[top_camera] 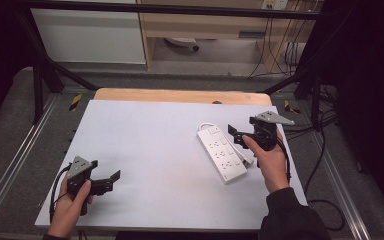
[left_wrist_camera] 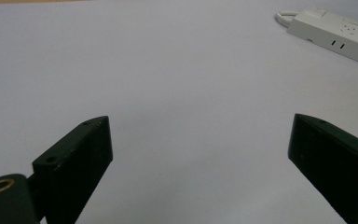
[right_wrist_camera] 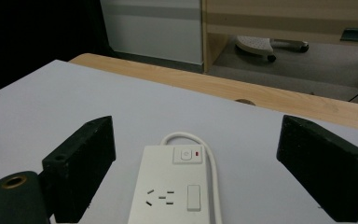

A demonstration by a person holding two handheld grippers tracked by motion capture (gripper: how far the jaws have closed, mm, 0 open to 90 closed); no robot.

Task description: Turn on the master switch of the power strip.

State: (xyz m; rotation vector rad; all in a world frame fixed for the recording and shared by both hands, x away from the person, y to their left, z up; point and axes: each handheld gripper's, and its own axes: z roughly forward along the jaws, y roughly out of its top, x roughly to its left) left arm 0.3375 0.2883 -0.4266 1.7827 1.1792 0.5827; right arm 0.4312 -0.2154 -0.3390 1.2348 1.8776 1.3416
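Pale grey sheeting covers the desk [top_camera: 145,145], where a white power strip [top_camera: 221,152] lies flat right of centre, its long axis diagonal, switch end and looped cord pointing away. The right gripper [top_camera: 240,134] hovers just beside it, fingers [right_wrist_camera: 81,163] spread wide, framing the switch end. The left gripper [top_camera: 111,181] sits well apart, fingers [left_wrist_camera: 74,163] likewise spread, holding nothing.

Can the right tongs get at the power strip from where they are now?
Probably yes. The right tongs hang open just beside the power strip, whose switch end lies between the jaws in the right gripper view, nothing in the way.
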